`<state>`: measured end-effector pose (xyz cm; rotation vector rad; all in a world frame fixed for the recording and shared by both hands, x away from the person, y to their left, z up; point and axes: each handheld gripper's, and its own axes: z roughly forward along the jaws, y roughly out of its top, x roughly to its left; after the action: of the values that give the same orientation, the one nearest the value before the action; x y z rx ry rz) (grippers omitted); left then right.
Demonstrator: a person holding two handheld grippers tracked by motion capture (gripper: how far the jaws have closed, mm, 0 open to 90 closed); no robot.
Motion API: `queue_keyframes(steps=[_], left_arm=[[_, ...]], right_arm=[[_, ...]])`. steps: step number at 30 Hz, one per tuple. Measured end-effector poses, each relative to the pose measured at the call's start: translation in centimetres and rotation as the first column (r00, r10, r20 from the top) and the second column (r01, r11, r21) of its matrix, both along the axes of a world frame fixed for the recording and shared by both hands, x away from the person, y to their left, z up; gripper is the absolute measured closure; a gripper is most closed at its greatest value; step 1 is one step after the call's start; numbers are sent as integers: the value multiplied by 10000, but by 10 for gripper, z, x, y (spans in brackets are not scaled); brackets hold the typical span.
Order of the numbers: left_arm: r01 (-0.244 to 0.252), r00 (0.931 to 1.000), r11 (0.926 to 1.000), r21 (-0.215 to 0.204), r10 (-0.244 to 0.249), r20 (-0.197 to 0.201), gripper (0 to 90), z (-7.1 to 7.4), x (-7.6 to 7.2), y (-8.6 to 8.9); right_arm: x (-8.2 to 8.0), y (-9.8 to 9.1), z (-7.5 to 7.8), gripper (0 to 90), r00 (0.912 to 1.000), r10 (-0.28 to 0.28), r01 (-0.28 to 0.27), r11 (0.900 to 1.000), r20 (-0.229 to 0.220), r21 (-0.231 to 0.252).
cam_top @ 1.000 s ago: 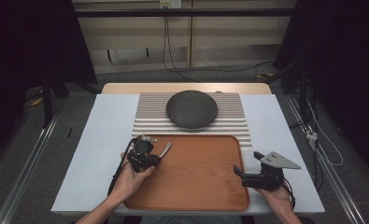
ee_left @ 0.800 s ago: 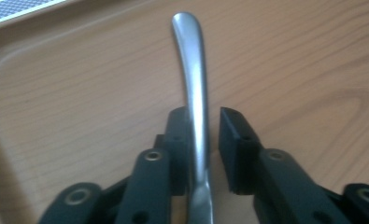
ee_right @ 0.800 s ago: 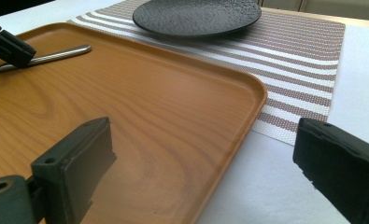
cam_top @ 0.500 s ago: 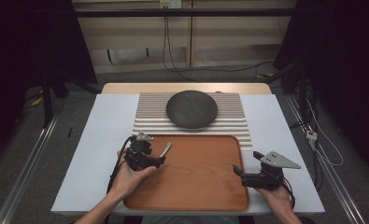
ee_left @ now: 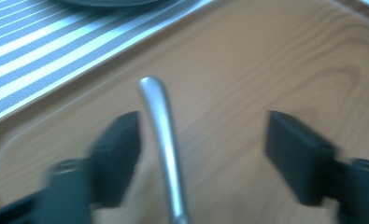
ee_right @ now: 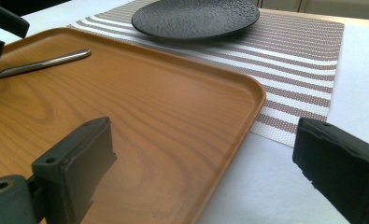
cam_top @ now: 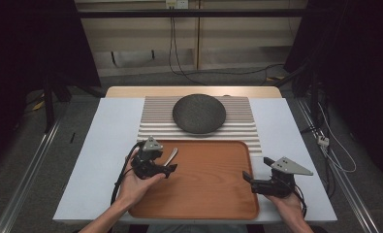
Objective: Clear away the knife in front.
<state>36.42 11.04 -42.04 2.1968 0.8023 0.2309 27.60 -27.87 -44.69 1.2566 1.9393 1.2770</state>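
Note:
A silver utensil [ee_left: 159,130] lies on the wooden tray [cam_top: 213,194], only its handle showing [cam_top: 171,154]. My left gripper [cam_top: 167,164] hovers over the tray's left part and is open. Its jaws have just opened wide and then come in a little. The handle sits between them [ee_left: 203,154], nearer the left jaw, and neither pad presses on it. My right gripper [cam_top: 249,179] is open over the tray's right rim with nothing between its jaws [ee_right: 205,168]. In the right gripper view the utensil [ee_right: 42,63] lies at the tray's far left.
A dark round plate [cam_top: 199,112] rests on a striped placemat [cam_top: 155,121] behind the tray. A white sheet [cam_top: 102,160] covers the table on both sides. The left gripper's cable [cam_top: 119,177] loops beside the left hand.
The left gripper's jaws have spread apart and released the utensil's handle, which stays lying on the tray. The right hand has not moved.

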Motion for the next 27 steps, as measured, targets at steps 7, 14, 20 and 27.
queue_keyframes(steps=[7,14,20,27], left_arm=[[219,9989,9996,166,-212,-416,776,-9,1,-9],[241,9991,9928,1169,-198,-381,900,-17,4,-17],[-53,9999,9861,1658,73,-117,900,-19,7,-17],[-34,9999,9852,1714,50,-90,900,-19,8,-11]], right_arm=[[-2,1,2,52,9999,-2,2,10000,111,-25],[-2,0,2,52,10000,-19,19,10000,77,7],[-2,1,2,52,10000,-12,13,10000,76,-19],[-2,1,2,52,9999,24,-24,10000,129,-42]])
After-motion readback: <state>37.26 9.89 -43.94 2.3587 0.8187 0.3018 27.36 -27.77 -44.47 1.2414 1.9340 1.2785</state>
